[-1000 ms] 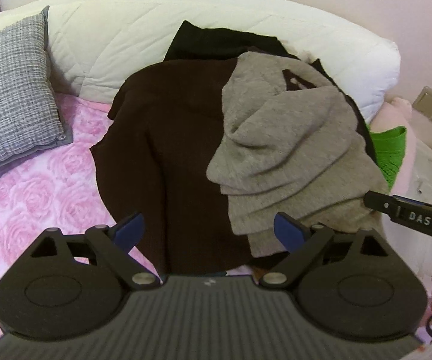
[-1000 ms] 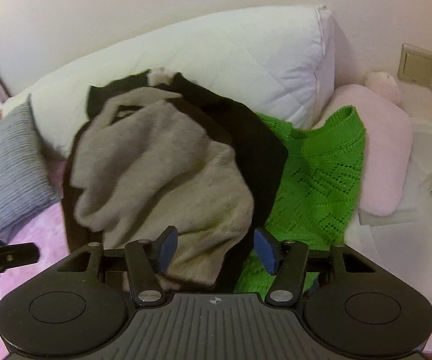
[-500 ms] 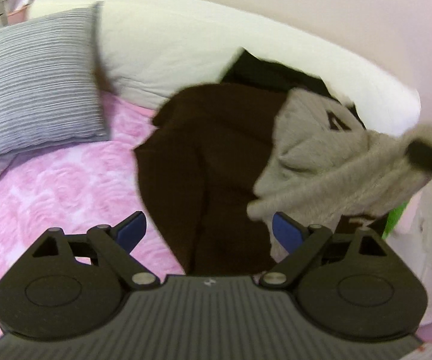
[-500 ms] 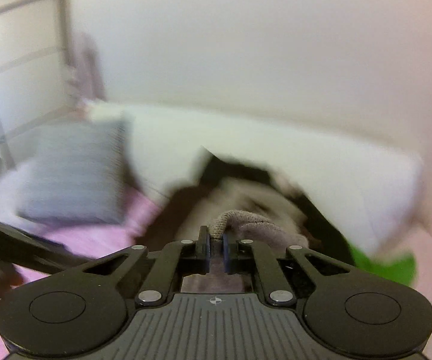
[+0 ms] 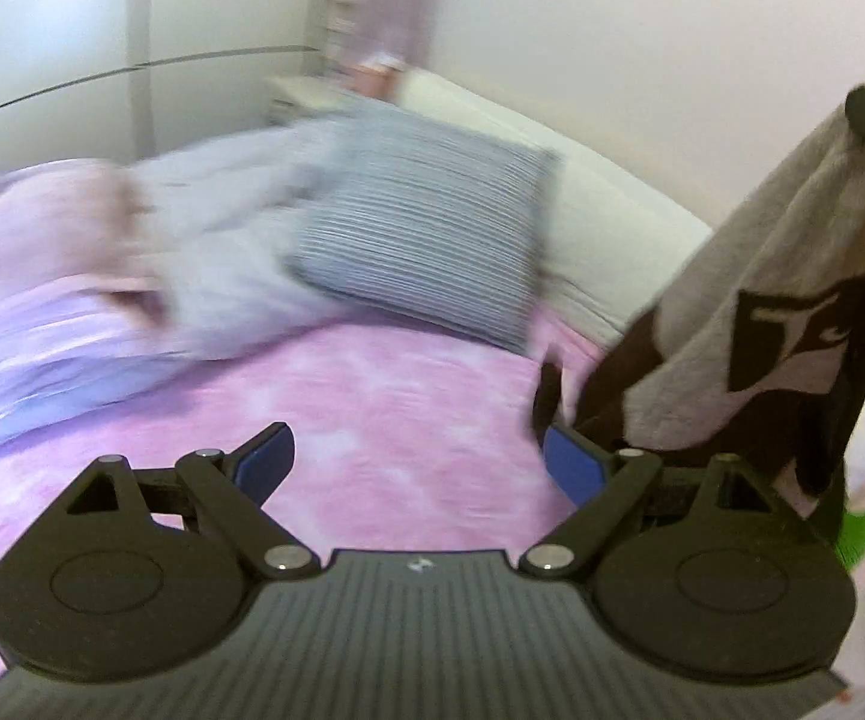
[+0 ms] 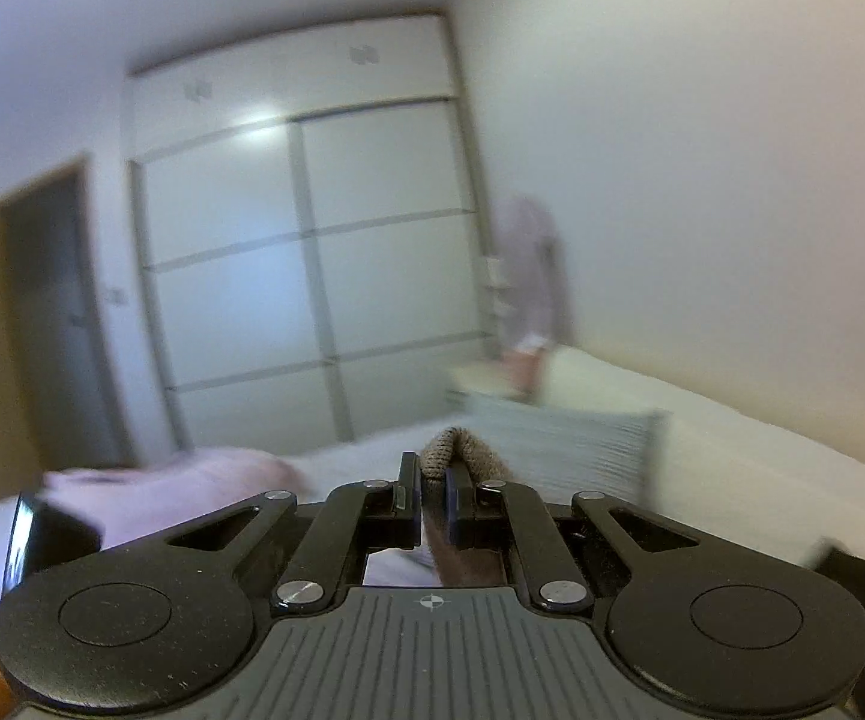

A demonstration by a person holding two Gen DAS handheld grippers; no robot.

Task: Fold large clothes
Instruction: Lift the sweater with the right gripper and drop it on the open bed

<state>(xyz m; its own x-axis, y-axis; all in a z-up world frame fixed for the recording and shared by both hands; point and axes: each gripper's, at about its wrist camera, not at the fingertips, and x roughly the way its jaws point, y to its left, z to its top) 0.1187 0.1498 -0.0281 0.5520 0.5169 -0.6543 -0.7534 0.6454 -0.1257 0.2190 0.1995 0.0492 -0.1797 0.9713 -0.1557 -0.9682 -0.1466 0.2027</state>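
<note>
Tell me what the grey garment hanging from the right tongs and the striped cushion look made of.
Grey garment with a dark printed patch: soft matte knit, judging by the ribbed loop pinched in the right tongs. Grey striped square cushion: seemingly woven fabric with fine ridged stripes; blur leaves the fibre open.

The left claw (image 5: 414, 456) is matte black plastic, with blue pads on its fingertips (image 5: 573, 468), silver screws at the linkage pivots, two round discs and a ribbed grey body bearing a small white mark. The right claw (image 6: 432, 501) has the same black linkages, screws and ribbing.
</note>
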